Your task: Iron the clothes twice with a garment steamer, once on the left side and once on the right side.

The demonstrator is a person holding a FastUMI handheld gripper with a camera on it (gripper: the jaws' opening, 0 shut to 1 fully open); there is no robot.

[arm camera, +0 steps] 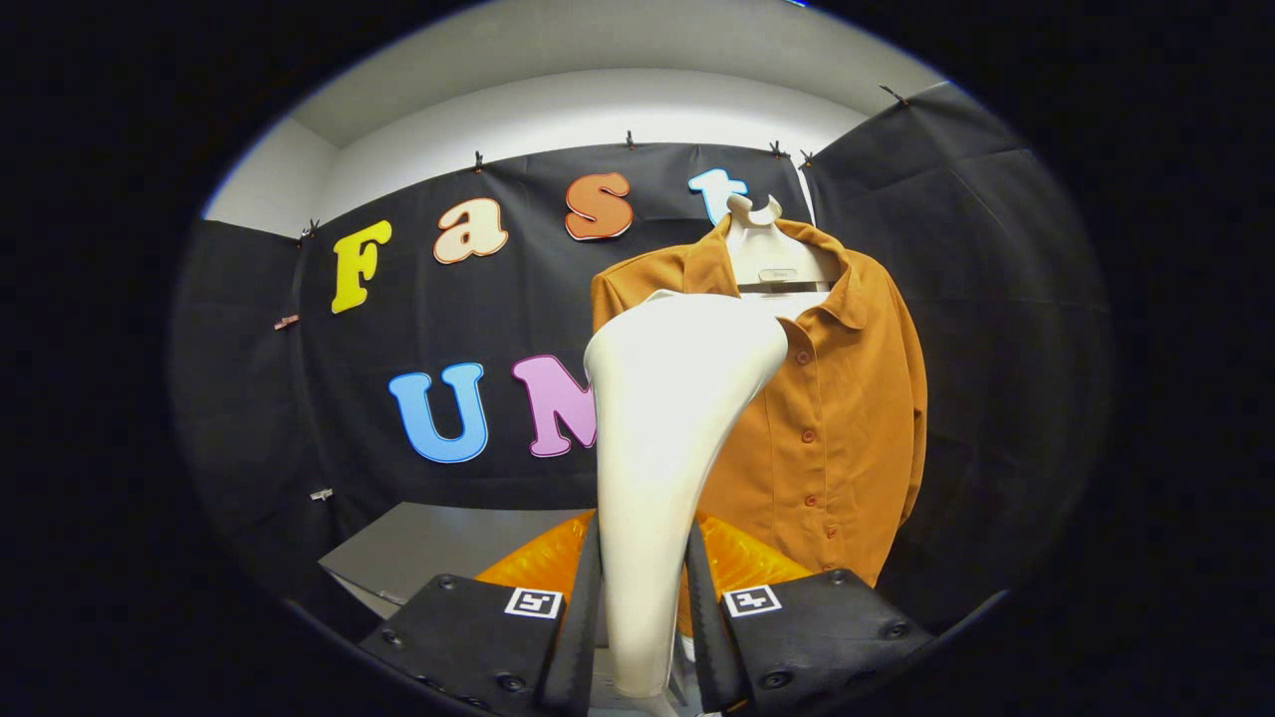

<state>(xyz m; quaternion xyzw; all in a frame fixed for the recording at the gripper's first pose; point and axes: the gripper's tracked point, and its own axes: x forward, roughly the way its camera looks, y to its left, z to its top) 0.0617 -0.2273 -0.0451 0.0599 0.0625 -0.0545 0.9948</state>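
**White steamer clamped upright before an orange shirt**

White plastic is gripped between the two fingers of the gripper (645, 607): the slim handle of the garment steamer (669, 418) is pressed on from both sides, with the fingers drawn in close against it. The steamer is held upright, and its body widens upward into a broad head that is raised in front of the shirt's left half as seen from the gripper.

Beyond the steamer, an orange-brown shirt (837, 398) is hung on a pale hanger (767, 249) against the dark cloth wall. Its collar is spread open, a row of matching buttons is seen down the front, and one sleeve is draped along the far side. Whether the steamer head is touching the fabric cannot be told. A grey table (428, 553) is seen low down, beside the fingers.
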